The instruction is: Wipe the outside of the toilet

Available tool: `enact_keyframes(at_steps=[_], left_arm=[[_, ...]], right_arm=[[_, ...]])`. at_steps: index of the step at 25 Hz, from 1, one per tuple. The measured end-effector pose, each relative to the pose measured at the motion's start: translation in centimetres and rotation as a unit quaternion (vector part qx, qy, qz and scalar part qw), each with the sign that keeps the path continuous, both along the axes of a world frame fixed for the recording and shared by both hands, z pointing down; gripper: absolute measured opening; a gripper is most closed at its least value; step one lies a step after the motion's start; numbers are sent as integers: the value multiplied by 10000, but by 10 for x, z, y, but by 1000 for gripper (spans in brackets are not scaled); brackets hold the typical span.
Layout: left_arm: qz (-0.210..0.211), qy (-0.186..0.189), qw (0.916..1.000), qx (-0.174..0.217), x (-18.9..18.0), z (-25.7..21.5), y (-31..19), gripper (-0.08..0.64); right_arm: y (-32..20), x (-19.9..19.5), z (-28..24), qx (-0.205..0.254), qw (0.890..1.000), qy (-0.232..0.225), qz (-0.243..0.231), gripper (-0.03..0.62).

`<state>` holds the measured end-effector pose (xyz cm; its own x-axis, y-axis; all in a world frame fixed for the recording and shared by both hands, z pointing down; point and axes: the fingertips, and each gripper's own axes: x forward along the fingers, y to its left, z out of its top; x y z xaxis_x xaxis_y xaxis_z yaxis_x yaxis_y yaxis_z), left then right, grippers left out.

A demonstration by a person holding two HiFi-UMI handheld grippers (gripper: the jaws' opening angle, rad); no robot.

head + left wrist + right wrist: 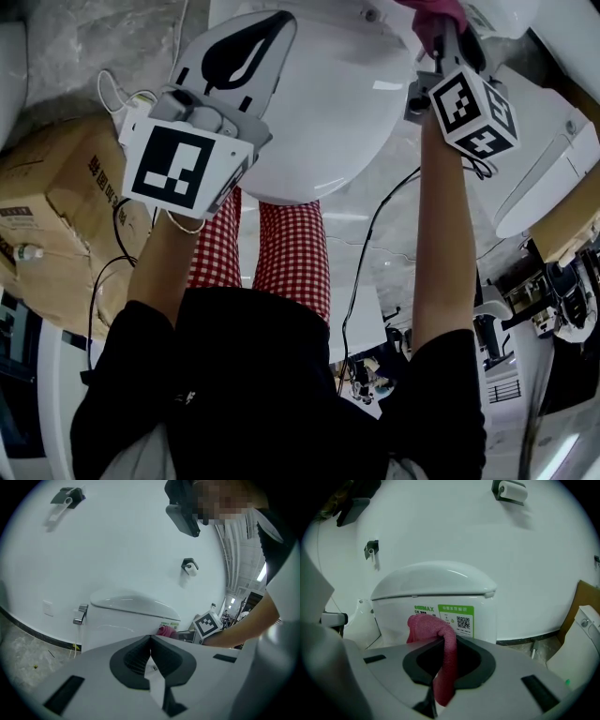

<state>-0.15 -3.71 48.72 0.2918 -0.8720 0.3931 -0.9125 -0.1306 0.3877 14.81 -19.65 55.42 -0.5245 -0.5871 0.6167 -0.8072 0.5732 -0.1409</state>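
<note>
Black short-sleeved top [262,375], red-checked trousers [281,253], pale-grey left gripper [267,28] and right gripper [439,42] (black-and-white marker cubes [178,169] [473,114]).

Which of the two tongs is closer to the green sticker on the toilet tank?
Right. The right tongs, gripping a pink cloth, sit just before the green sticker; the left tongs, shut, are farther back.

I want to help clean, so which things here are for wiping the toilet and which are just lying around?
For the job: toilet; pink cloth; right claw, shut on the cloth.

Just lying about: cardboard box; floor cables; toilet roll on the wall; left claw, shut on nothing.
</note>
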Motion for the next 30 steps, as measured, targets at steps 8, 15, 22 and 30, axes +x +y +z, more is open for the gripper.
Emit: enact_keyframes(at_steps=[8,15,22,30], left_arm=[[-4,-50,10000,51,15,-3,-13,9],[-46,-50,10000,53,29,-2,-15,9],[-1,-51,9999,130,34,-9,-17,9],[-135,-54,9997,214,17,-19,-10,9]], right_arm=[[-2,24,2,-87,9999,-47,139,55],[-4,40,1,-7,9999,98,36,55],[-6,62,-2,9,9992,283,287,55],[22,87,-39,137,9962,-473,721,55]])
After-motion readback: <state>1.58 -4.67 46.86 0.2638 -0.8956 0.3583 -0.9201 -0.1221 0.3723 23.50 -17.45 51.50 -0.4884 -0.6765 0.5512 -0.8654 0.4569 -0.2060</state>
